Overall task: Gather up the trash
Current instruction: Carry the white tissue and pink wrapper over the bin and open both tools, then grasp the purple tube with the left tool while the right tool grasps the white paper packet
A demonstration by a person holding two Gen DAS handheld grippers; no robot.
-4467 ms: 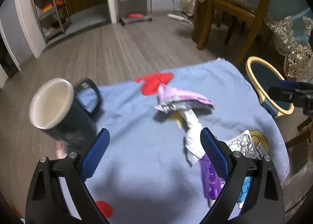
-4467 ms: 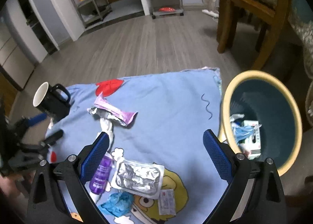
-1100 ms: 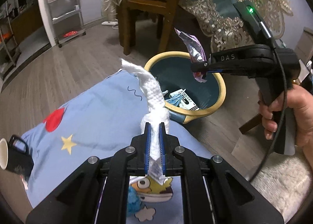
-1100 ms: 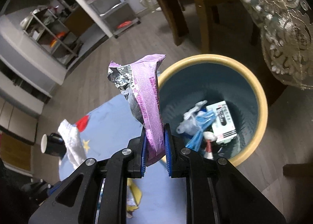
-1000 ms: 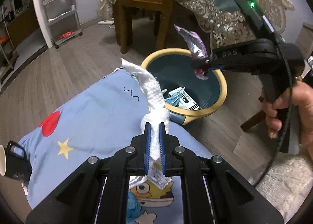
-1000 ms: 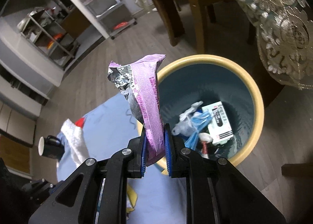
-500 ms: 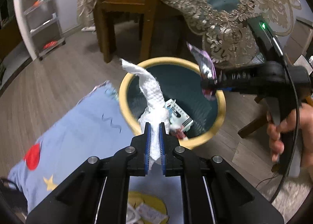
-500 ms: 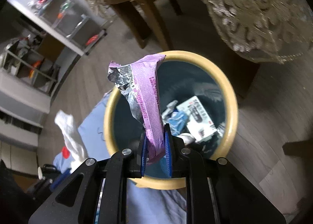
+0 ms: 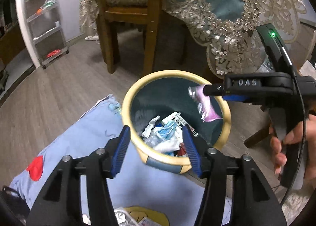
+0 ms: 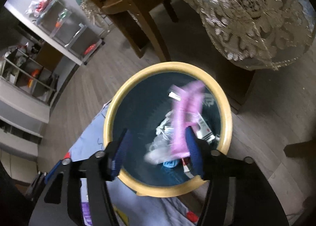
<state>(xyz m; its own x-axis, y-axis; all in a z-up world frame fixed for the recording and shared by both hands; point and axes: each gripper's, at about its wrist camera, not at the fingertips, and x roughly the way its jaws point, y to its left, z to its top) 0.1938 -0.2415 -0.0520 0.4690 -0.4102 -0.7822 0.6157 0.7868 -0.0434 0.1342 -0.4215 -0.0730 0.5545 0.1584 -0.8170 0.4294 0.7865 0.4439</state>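
A dark bin with a yellow rim [image 9: 126, 105] [image 10: 110, 115] stands on the floor beside a low blue cloth-covered table [image 9: 79, 139]. It holds several pieces of trash, and a white tissue [image 9: 167, 144] lies among them. My left gripper [image 9: 156, 147] is open and empty at the bin's near rim. My right gripper [image 10: 158, 153] is open above the bin. The pink wrapper [image 10: 183, 119] hangs blurred against its right finger, over the bin mouth; it also shows in the left wrist view [image 9: 205, 105].
A wooden chair [image 9: 126, 15] and a table with a lace-edged teal cloth [image 9: 227, 19] stand just behind the bin. A wheeled shelf rack [image 9: 45, 26] is at the far left. Foil packets [image 9: 126, 218] and a black mug [image 9: 9, 196] remain on the blue cloth.
Both grippers have opened over the bin. The white tissue has left my left gripper and lies in the bin. The pink wrapper is slipping out of my right gripper.
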